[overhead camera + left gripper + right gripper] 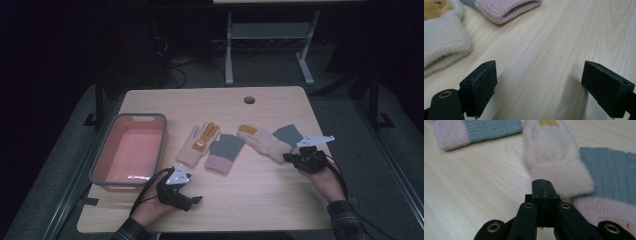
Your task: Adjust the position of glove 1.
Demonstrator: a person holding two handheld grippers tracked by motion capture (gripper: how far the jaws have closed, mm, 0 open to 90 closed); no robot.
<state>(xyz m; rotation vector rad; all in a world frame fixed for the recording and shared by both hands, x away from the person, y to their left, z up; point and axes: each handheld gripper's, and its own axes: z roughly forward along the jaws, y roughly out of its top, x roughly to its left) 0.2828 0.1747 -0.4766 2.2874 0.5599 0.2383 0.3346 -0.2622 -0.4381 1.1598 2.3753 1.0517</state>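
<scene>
While the room around it lies dark, the pale wooden tabletop (260,195) is lit, with a grommet hole (249,100) near its far edge at twelve o'clock. Behind it stand the white legs of another desk (229,50) amid floor cables. At nine o'clock sits a grey bin (162,131) with a pink inside. Four gloves lie mid-table: a cream glove (194,147), a grey-and-pink glove (223,154), and at three o'clock a second cream glove (264,141) overlapping another grey one (288,134). The right tongs (290,157), pressed together with nothing between them, sit at that cream glove's cuff (564,178). The left tongs (540,87) gape apart over bare wood at seven o'clock.
</scene>
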